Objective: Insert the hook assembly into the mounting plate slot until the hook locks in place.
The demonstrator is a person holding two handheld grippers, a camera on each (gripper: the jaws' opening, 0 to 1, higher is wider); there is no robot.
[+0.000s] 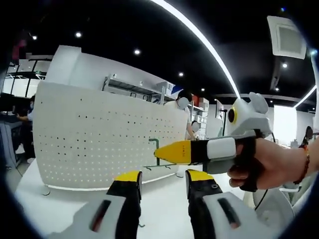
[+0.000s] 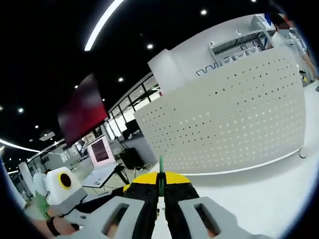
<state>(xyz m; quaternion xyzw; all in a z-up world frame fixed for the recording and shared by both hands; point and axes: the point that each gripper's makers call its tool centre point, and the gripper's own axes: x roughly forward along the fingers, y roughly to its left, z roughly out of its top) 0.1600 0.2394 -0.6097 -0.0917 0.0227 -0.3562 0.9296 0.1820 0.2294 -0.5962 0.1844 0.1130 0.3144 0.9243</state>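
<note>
The plate [image 1: 104,142], a white perforated panel, stood upright on the white table [image 1: 164,204], propped on small feet, which kept its rows of slots facing both cameras.

In the right gripper view, the right gripper [image 2: 160,191] had its 2 jaws closed tight on the hook [image 2: 160,174], a thin green wire piece rising from between the yellow tips. Held that way, the stem was pinched firmly and the free end pointed forward at the plate [image 2: 229,119], ready to be fed into a slot.

In the left gripper view, the same right gripper [image 1: 162,152] entered from the right, gripped by a person's hand [image 1: 266,162], with the hook [image 1: 155,148] at its tip near the plate's lower right area. Whether the hook touched the panel could not be told.

The left gripper [image 1: 162,181] had its jaws parted wide and held nothing. It hung low over the table, short of the plate, apparently kept back so both hook and plate stayed in sight.

Judgement: insertion was not yet complete; the hook looked unseated. The next move would call for aligning its end with 1 slot and pressing until it locked. Risk: the thin wire twisting in the jaws.
</note>
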